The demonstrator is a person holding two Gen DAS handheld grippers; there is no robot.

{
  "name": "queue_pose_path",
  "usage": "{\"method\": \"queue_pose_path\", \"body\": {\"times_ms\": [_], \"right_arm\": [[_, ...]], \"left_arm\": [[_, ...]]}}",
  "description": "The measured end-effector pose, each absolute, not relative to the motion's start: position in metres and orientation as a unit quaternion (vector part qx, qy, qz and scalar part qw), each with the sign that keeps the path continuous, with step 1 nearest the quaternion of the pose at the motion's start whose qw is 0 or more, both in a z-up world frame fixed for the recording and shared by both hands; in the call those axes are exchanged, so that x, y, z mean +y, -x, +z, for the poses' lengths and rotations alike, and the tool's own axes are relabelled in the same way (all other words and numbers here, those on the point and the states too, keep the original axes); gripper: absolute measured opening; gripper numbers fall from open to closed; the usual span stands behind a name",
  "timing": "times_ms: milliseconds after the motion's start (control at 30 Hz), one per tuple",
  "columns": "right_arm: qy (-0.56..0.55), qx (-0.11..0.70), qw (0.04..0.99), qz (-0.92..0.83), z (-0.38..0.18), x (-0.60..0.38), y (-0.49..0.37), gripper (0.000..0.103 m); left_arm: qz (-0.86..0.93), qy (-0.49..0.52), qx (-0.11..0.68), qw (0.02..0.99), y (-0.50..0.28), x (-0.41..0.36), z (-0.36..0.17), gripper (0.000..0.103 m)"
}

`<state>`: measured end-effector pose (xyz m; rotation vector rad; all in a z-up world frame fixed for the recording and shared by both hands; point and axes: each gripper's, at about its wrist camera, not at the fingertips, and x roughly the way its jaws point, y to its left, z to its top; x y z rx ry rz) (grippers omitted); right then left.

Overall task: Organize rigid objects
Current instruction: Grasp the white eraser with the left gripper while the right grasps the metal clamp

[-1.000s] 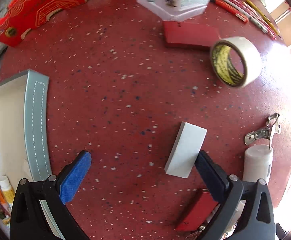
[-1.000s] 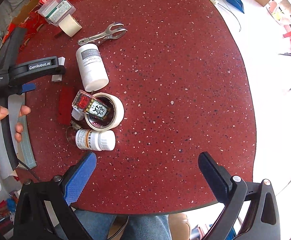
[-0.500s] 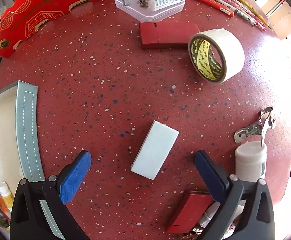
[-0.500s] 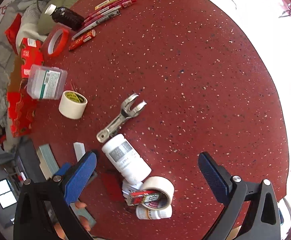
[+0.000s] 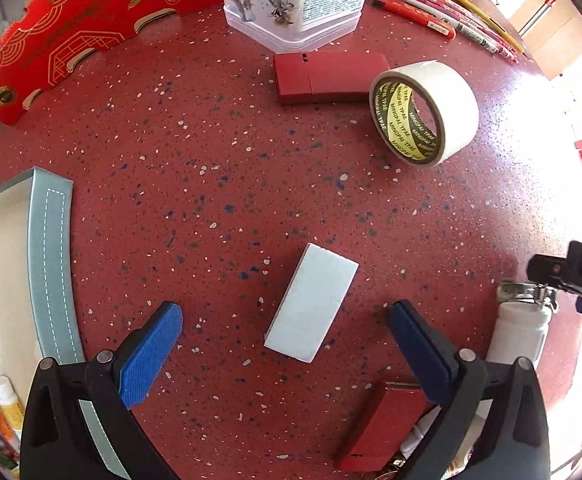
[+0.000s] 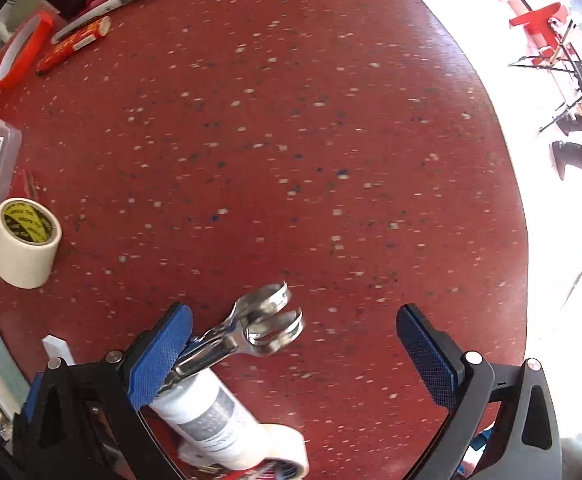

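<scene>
My left gripper (image 5: 285, 354) hangs with its blue pads spread wide on either side of the white rectangular foam block (image 5: 312, 309), which lies flat and slanted on the speckled red tabletop (image 5: 211, 168), touching neither pad; I judge this my next pick, lined up so the pads can close across its narrow width. My right gripper (image 6: 293, 354) is likewise spread, holding nothing, with the shiny metal spring clamp (image 6: 247, 330) lying just by its left pad over the white plastic bottle (image 6: 211, 416). To my left sits the grey-green stitched tray with a white inside (image 5: 51, 264), probably where things belong. Further off lie a flat dark red case (image 5: 329, 76) and a cream roll of tape standing on edge (image 5: 425, 114), then a clear plastic labelled tub (image 5: 295, 0) and red pens (image 5: 447, 20)
</scene>
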<state>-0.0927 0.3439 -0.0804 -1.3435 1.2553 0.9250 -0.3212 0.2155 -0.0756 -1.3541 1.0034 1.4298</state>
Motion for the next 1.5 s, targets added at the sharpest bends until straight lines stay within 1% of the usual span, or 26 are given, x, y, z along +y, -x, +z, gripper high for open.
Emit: {"method": "queue_pose_path", "body": {"times_ms": [133,233,300,367,467,633,800,933,1033,1233,1500], "right_arm": [[0.475,0.608,0.516,0.374,-0.076,0.339,0.046,0.103],[0.437,0.639,0.513,0.371,-0.071,0.334,0.037,0.103],[0.454,0.616,0.516,0.385,-0.064,0.334,0.031,0.103],[0.494,0.565,0.513,0.417,-0.058,0.338,0.049,0.103],[0.541,0.487,0.497,0.473,-0.04,0.326,0.049,0.103],[0.597,0.413,0.425,0.54,-0.036,0.299,0.056,0.103],[0.617,0.391,0.376,0.57,-0.053,0.283,0.082,0.103],[0.647,0.338,0.331,0.598,-0.065,0.283,0.117,0.103],[0.662,0.334,0.294,0.603,-0.079,0.28,0.134,0.103],[0.651,0.338,0.299,0.61,-0.076,0.283,0.136,0.103],[0.656,0.356,0.309,0.59,-0.102,0.321,0.157,0.103]], "left_arm": [[0.568,0.53,0.429,0.461,0.309,0.221,-0.072,0.103],[0.565,0.513,0.442,0.471,0.303,0.222,-0.068,0.103],[0.554,0.531,0.436,0.47,0.302,0.223,-0.07,0.103],[0.555,0.539,0.431,0.464,0.301,0.222,-0.072,0.103],[0.559,0.537,0.427,0.465,0.301,0.219,-0.07,0.103],[0.565,0.53,0.421,0.471,0.297,0.211,-0.068,0.103],[0.562,0.532,0.424,0.47,0.299,0.206,-0.065,0.103],[0.56,0.534,0.425,0.469,0.3,0.211,-0.07,0.103],[0.563,0.534,0.423,0.468,0.301,0.212,-0.072,0.103],[0.57,0.53,0.416,0.47,0.301,0.208,-0.072,0.103],[0.563,0.533,0.427,0.466,0.299,0.211,-0.072,0.103]]}}
